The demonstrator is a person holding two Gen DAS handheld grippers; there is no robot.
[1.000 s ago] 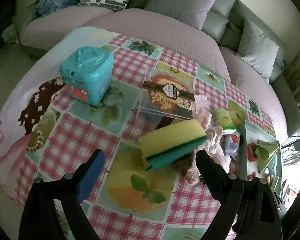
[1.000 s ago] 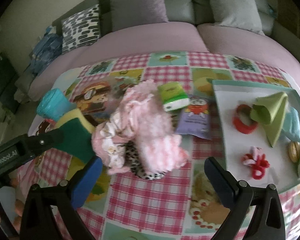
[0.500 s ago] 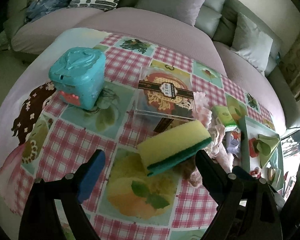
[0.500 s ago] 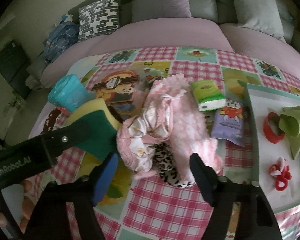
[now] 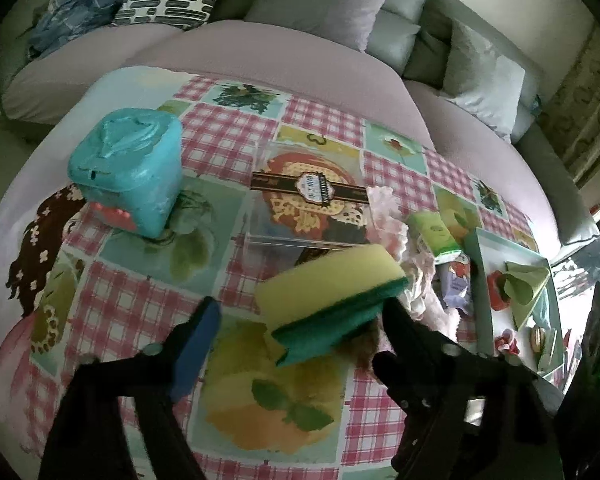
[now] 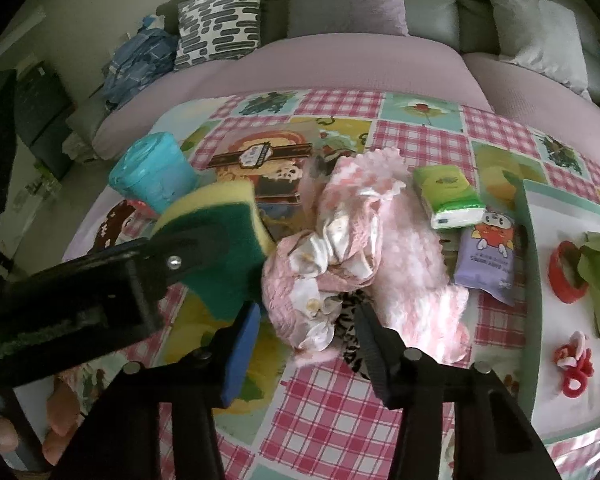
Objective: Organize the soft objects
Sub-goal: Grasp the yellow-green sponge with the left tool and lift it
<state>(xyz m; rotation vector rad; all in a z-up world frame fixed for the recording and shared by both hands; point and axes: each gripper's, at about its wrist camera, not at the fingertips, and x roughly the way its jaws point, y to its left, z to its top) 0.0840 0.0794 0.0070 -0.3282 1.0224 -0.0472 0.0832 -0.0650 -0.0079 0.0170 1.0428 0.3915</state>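
One sponge [image 5: 332,292], yellow over green, between the spread fingers of the left claw [image 5: 300,320], touching only the right finger, above the bench [image 5: 140,304]. Just right of it, a pink cloth heap [image 6: 352,248], straddled by the right claw [image 6: 306,320], half open, gripping nothing.

Dim, soft daylight fills the room, brightest at the blown-out right edge of the left view. Fisheye bends the couch [image 5: 260,52] and blackens corners. The sponge [image 6: 220,240] is motion-blurred; shadows are faint.
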